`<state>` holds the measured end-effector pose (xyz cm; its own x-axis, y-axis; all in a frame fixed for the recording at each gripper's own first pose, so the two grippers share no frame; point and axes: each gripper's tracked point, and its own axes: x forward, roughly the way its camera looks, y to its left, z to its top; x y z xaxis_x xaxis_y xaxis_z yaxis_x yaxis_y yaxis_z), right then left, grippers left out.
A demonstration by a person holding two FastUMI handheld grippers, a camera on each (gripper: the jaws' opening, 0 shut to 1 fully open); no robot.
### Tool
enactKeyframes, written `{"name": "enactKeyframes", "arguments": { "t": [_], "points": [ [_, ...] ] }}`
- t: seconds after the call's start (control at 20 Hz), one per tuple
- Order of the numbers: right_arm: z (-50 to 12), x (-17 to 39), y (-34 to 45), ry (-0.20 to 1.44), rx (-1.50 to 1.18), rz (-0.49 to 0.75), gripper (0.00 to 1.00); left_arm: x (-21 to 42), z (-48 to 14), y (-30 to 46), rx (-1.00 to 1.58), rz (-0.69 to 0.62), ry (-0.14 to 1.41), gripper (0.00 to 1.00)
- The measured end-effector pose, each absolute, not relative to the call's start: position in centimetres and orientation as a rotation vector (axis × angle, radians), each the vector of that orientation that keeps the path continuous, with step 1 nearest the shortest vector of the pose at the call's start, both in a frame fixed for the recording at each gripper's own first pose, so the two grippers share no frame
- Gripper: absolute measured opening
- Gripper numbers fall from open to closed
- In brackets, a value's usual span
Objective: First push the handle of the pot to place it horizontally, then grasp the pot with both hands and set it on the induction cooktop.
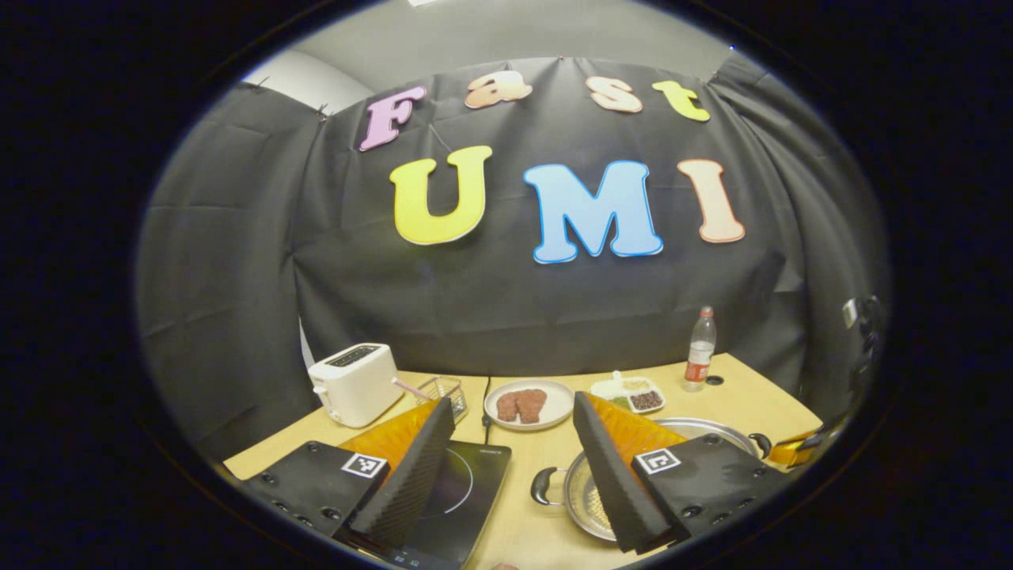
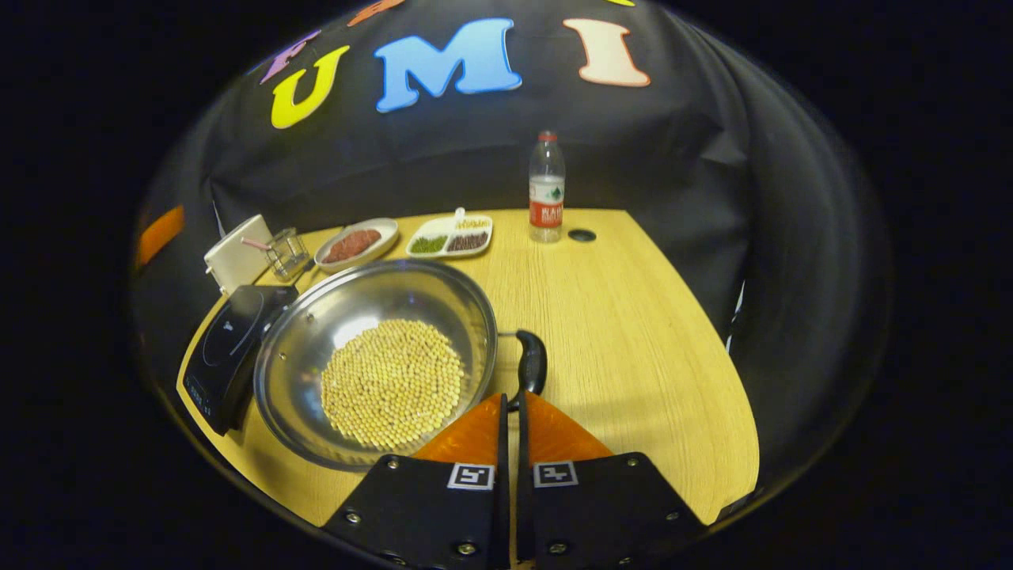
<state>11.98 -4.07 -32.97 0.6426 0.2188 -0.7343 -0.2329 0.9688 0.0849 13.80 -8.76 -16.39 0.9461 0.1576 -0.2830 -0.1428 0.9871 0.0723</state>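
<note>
So I read this as the very first step. My right gripper (image 2: 509,412) has its fingers pressed together, nothing between them, tips just short of the pot's near handle (image 2: 532,362). My left gripper (image 1: 514,467) hangs above the table (image 2: 633,317) with fingers spread wide, holding nothing. The pot (image 2: 316,332), with a bed of pale beans (image 2: 393,381) inside, sits on the table just beside the induction cooktop (image 2: 229,340), not on it. The far handle (image 1: 544,485) shows in the left gripper view. I judge that the handle push, the two-handed grasp and the lift onto the cooktop all remain.
</note>
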Motion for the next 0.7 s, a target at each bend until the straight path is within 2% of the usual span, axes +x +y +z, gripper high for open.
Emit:
{"name": "enactKeyframes", "arguments": {
  "t": [0.05, 0.1, 0.15, 0.2, 0.25, 0.3, 0.35, 0.55, 0.6, 0.7],
  "points": [
    [-32.0, 12.3, -3.6, 0.788, -0.009, 0.262, 0.1, 14.0, -17.3, -8.9, 0.053, 0.145, 0.307, 0.98],
    [-31.3, 12.8, -3.3, 0.76, -0.008, 0.264, 0.35, 14.2, -18.1, -8.9, 0.056, 0.135, 0.321, 0.94],
    [-31.5, 13.1, -3.4, 0.747, -0.014, 0.257, 0.6, 14.6, -18.9, -9.1, 0.059, 0.122, 0.335, 0.98],
    [-31.6, 13.0, -3.8, 0.746, -0.02, 0.244, 0.89, 14.9, -19.5, -9.3, 0.061, 0.105, 0.349, 0.94],
    [-32.1, 13.5, -3.8, 0.748, -0.025, 0.228, 1.0, 15.2, -20.4, -9.7, 0.059, 0.084, 0.361, 0.98],
    [-32.1, 13.9, -4.1, 0.747, -0.029, 0.211, 0.99, 15.5, -21.3, -10.1, 0.052, 0.06, 0.378, 0.94],
    [-32.3, 14.1, -4.2, 0.749, -0.023, 0.196, 0.99, 15.9, -22.3, -10.3, 0.043, 0.041, 0.4, 0.98],
    [-33.2, 15.0, -4.8, 0.758, -0.012, 0.154, 0.99, 17.4, -26.8, -11.1, 0.006, -0.021, 0.506, 0.94],
    [-33.6, 15.0, -4.8, 0.769, -0.008, 0.149, 0.99, 17.6, -27.9, -11.3, 0.0, -0.031, 0.534, 0.98],
    [-34.1, 15.2, -4.8, 0.784, -0.006, 0.14, 0.99, 17.8, -29.9, -11.5, -0.006, -0.048, 0.585, 0.99]
  ]
}}
